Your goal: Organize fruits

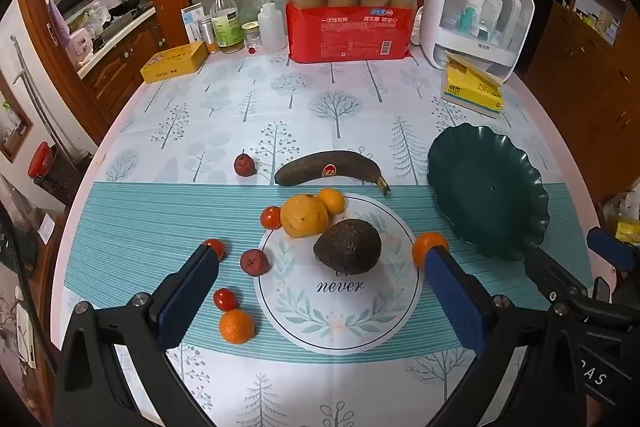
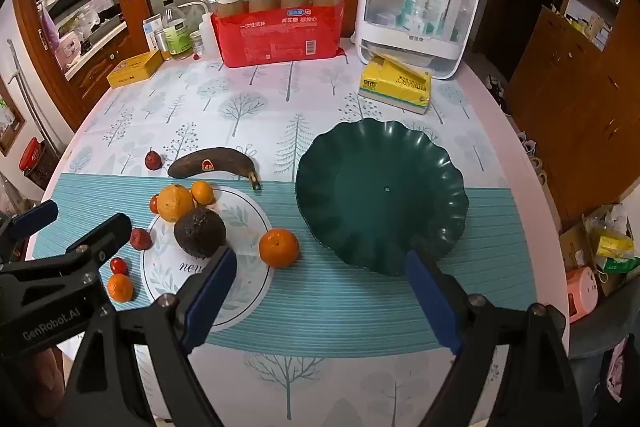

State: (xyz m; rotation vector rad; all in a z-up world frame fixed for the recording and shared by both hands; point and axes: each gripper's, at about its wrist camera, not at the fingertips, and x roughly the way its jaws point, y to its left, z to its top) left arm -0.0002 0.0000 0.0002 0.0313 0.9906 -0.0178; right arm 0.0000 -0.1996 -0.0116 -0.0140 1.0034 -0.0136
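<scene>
Tilting down over the surface (image 2: 360, 307), both tools, left tool (image 1: 320, 251) and right tool (image 2: 320, 255), stand apart and empty. Right lies the green plate (image 2: 382, 199); left, banana (image 1: 328, 169), avocado (image 1: 347, 246), oranges, tomatoes.

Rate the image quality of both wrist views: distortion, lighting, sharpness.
Left wrist view: strong fisheye bend, the table edge curves and the corners go black; warm, slightly pink indoor light; the avocado and banana read sharp with soft shadows. Right wrist view: same barrel distortion; the green plate is sharp with mild sheen on its rim; the near fingers look soft.
</scene>
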